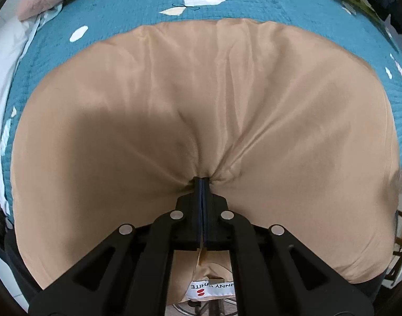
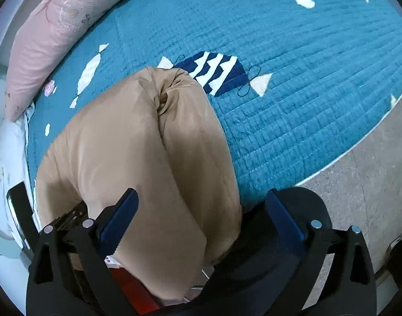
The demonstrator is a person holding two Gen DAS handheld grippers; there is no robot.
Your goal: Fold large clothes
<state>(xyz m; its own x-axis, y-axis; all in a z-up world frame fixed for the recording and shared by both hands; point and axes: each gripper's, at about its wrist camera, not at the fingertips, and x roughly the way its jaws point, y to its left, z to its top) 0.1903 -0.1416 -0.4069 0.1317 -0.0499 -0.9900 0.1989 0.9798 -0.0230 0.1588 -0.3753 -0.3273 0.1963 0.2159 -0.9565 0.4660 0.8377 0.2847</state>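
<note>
Item: tan coat (image 1: 201, 100). Location: on the teal quilt (image 1: 148, 8) of the bed, lining side up as far as I can judge, with its near edge hanging off the bed toward me. A white neck label (image 1: 208, 287) shows under my left tongs, so I take that end for the collar.

Left gripper (image 1: 202, 181): jaws pressed together on a pinch of coat fabric; creases fan out from the pinch. Pointing nearly straight down.

Right gripper (image 2: 201, 210): jaws wide apart, nothing pressed. A puffy fold of coat (image 2: 158, 158) lies under the gap, nearer my left finger (image 2: 119, 216); I cannot tell if that finger touches it.

Condition of work: in the left view the coat lies broad and fairly smooth. In the right view one side stands rolled up into a thick ridge, its far end (image 2: 166, 84) beside the striped patch (image 2: 214, 71). I read this as an early or middle fold, not a finished bundle.

Outstanding, by my judgement: lay the held edge down, flatten the ridge, fold again to a compact packet.

Also present: pink pillow (image 2: 56, 39) at the quilt's far edge; bare floor (image 2: 358, 184) to the right.
</note>
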